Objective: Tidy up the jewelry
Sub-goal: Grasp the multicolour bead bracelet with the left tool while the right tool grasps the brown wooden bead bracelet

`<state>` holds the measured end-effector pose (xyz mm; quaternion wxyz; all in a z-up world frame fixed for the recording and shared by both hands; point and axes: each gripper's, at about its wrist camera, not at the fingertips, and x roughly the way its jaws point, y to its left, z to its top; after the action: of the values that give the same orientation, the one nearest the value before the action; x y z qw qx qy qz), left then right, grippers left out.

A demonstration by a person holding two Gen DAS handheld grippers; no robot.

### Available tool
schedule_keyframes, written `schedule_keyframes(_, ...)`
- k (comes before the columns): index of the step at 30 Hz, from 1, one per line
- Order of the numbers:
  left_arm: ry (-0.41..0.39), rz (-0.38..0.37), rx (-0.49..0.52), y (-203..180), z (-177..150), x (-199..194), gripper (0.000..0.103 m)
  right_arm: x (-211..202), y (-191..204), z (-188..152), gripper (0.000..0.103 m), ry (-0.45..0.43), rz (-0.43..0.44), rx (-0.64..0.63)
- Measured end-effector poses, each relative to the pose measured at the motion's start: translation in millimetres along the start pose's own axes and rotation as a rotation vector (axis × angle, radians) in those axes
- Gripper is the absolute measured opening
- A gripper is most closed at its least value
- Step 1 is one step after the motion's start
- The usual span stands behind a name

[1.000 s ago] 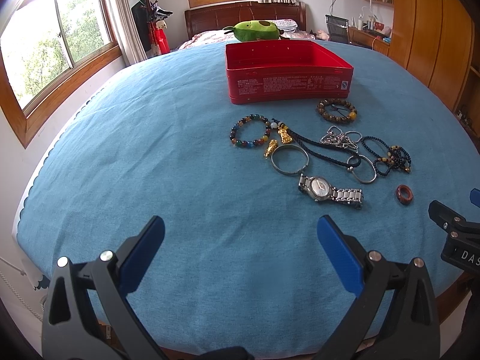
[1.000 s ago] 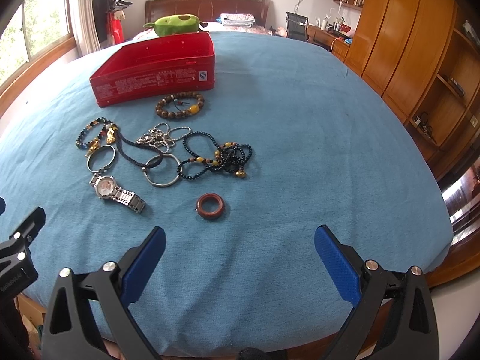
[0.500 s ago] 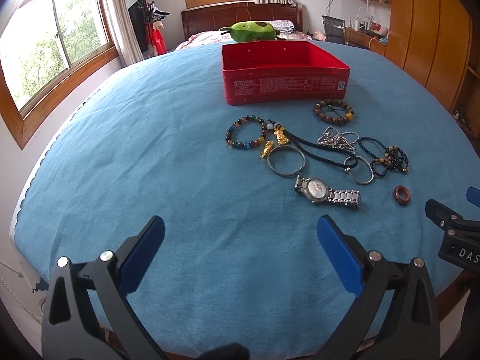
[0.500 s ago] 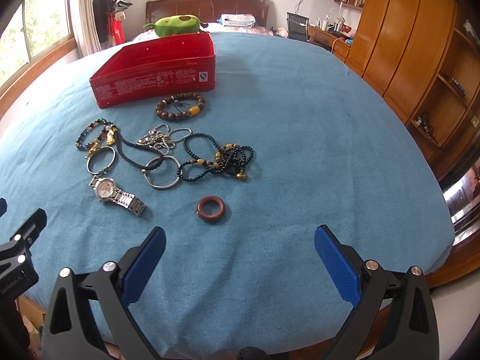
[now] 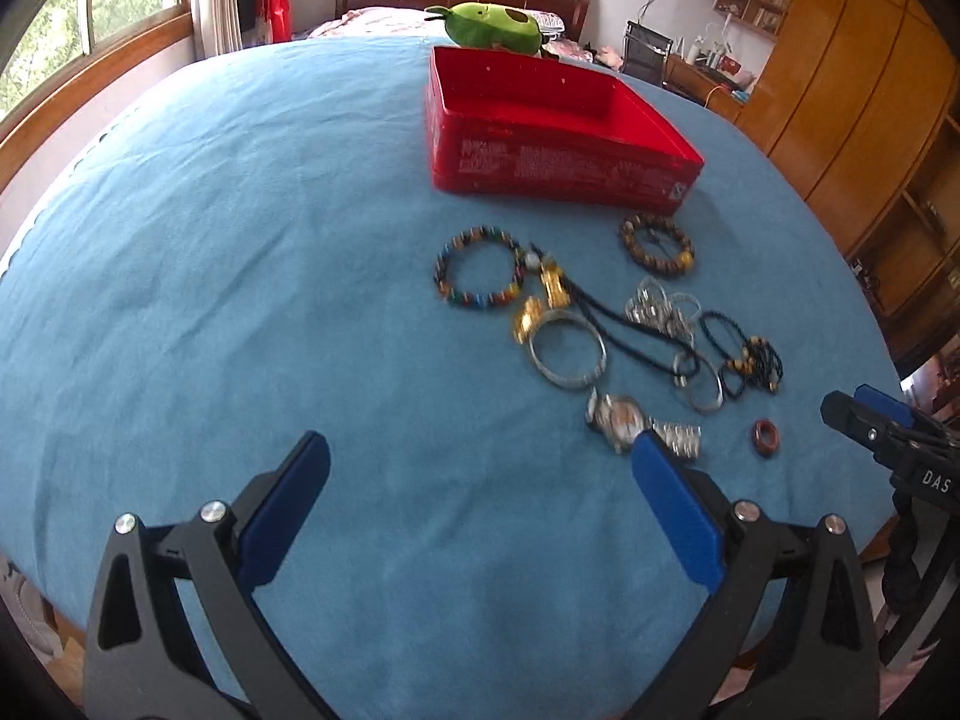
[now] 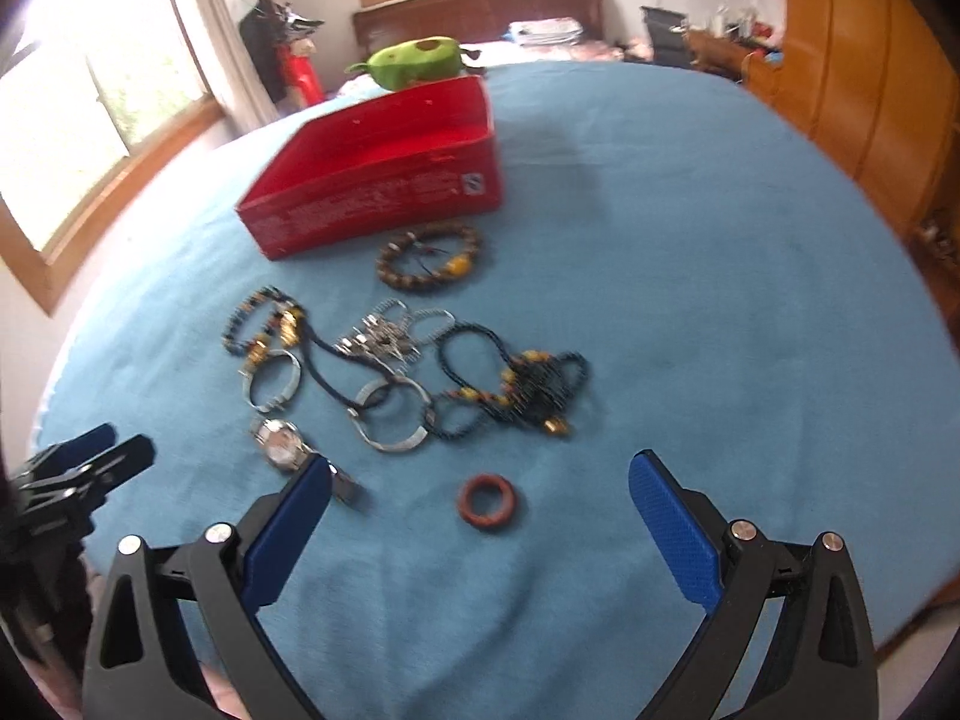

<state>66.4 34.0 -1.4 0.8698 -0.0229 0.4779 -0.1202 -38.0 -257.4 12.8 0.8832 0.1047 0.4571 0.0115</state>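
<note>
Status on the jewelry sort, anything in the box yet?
Nothing done: the red box looks empty. Nothing in hand: left tongs and right tongs are both open. All left: the watch, red ring, brown bead bracelet and tangled necklaces lie on the blue cloth.

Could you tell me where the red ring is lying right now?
In the right wrist view the red ring lies alone on the blue cloth, nearest the camera, between the open right gripper's fingers, right of the watch.
</note>
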Motion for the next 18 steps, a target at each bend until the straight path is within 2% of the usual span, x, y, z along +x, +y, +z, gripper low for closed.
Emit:
schedule_keyframes(1,-0.001,-0.002,0.002,2,7,2,0.094,3,-1,7,0.099,-0.005,0.012,-0.002)
schedule_keyframes(2,0.005,-0.003,0.004,3,13,5,0.086,4,-1,12,0.099,-0.009,0.017,-0.003)
schedule_keyframes(3,0.023,-0.002,0.005,5,21,10,0.071,6,-2,19,0.095,-0.013,0.027,-0.002)
schedule_keyframes(4,0.046,0.0,0.0,8,29,17,0.067,8,-3,24,0.091,-0.012,0.035,0.001)
schedule_keyframes(6,0.084,-0.003,-0.012,14,43,31,0.066,17,-7,42,0.086,0.004,0.072,0.013)
schedule_keyframes(8,0.114,0.005,-0.009,18,58,46,0.065,28,-13,59,0.078,0.024,0.097,0.03)
schedule_keyframes(10,0.137,0.025,-0.002,21,72,60,0.063,44,-17,77,0.064,0.052,0.135,0.047)
schedule_keyframes(12,0.159,0.052,0.001,25,83,72,0.061,62,-18,93,0.057,0.09,0.173,0.045)
schedule_keyframes(17,0.2,0.081,0.016,29,104,103,0.059,104,-13,118,0.047,0.142,0.153,0.021)
schedule_keyframes(18,0.207,0.08,0.015,30,106,107,0.058,113,-12,121,0.043,0.156,0.155,0.022)
